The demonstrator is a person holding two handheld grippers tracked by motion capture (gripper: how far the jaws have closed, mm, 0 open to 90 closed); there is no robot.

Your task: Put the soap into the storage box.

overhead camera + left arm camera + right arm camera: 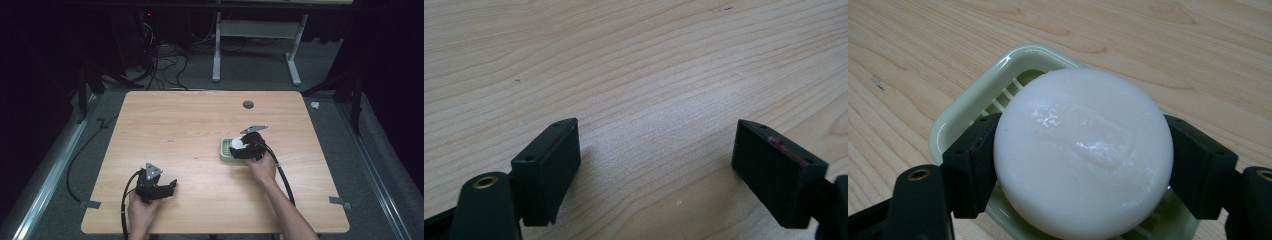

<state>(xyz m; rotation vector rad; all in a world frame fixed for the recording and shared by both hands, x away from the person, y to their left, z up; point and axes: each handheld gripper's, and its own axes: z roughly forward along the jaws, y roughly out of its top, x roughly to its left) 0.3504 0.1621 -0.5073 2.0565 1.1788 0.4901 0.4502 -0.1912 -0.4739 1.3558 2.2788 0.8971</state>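
R gripper (pixel 1083 165) pinches the white soap bar (pixel 1083 150) just over the green slatted dish (pixel 968 105), prob not seated yet, release left; L gripper (pixel 654 170) idle, jaws spread over bare table (pixel 634 60).

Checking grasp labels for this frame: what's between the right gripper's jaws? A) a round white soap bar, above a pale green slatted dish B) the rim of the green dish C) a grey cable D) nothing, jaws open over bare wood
A: in the right gripper view the right gripper has both jaws pressed to the sides of the white soap bar, over the green soap dish.
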